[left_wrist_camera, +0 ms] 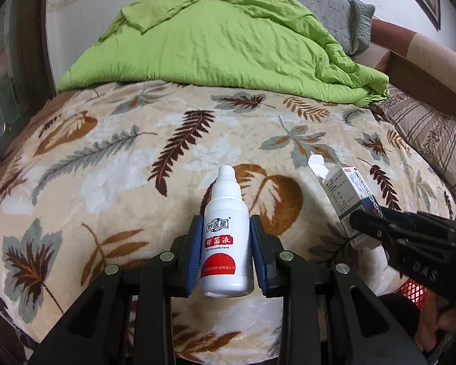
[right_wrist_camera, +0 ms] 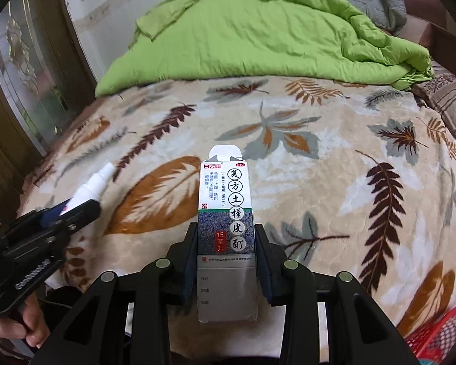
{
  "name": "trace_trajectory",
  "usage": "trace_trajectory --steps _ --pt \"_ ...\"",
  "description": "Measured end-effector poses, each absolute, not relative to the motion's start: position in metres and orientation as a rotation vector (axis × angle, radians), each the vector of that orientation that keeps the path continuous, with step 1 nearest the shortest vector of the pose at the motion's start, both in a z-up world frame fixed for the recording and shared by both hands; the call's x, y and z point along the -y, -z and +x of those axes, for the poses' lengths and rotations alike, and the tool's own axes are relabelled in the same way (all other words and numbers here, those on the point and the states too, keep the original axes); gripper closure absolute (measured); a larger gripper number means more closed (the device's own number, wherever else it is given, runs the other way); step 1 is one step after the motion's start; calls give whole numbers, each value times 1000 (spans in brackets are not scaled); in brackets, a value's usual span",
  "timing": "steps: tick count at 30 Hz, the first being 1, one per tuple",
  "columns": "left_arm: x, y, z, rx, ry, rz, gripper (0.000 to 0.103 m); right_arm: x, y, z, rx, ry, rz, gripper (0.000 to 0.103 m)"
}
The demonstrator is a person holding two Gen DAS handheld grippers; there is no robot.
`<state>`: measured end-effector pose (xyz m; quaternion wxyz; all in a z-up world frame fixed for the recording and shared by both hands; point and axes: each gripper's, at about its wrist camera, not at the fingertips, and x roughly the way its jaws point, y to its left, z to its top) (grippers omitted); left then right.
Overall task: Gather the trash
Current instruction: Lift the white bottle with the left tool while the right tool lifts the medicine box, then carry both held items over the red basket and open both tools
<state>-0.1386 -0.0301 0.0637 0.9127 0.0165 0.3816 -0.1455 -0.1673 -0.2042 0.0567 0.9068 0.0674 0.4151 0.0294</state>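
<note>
A small white bottle (left_wrist_camera: 226, 237) with a red label stands upright between the blue pads of my left gripper (left_wrist_camera: 225, 222), which is shut on it above the bed. To its right, my right gripper (left_wrist_camera: 377, 222) carries a slim medicine box (left_wrist_camera: 346, 194) with its top flap open. In the right wrist view that box (right_wrist_camera: 226, 213) sits upright between the pads of the right gripper (right_wrist_camera: 226, 228), which press on both its sides. At the left of that view, the left gripper (right_wrist_camera: 76, 210) holds the bottle (right_wrist_camera: 94, 182) tilted.
A leaf-patterned blanket (left_wrist_camera: 106, 167) covers the bed, with a crumpled green quilt (left_wrist_camera: 215, 45) and a grey pillow (left_wrist_camera: 328, 3) at the far end. A striped pillow (left_wrist_camera: 425, 130) lies at the right. A red mesh basket (right_wrist_camera: 440, 331) sits low right. A door (right_wrist_camera: 21, 76) stands left.
</note>
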Motion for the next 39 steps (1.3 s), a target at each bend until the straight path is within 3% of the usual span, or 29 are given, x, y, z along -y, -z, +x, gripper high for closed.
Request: trace_trajectory --steps 39 --pt "90 -91 -188 -695 421 177 74 247 -93 -245 -747 -17 286 66"
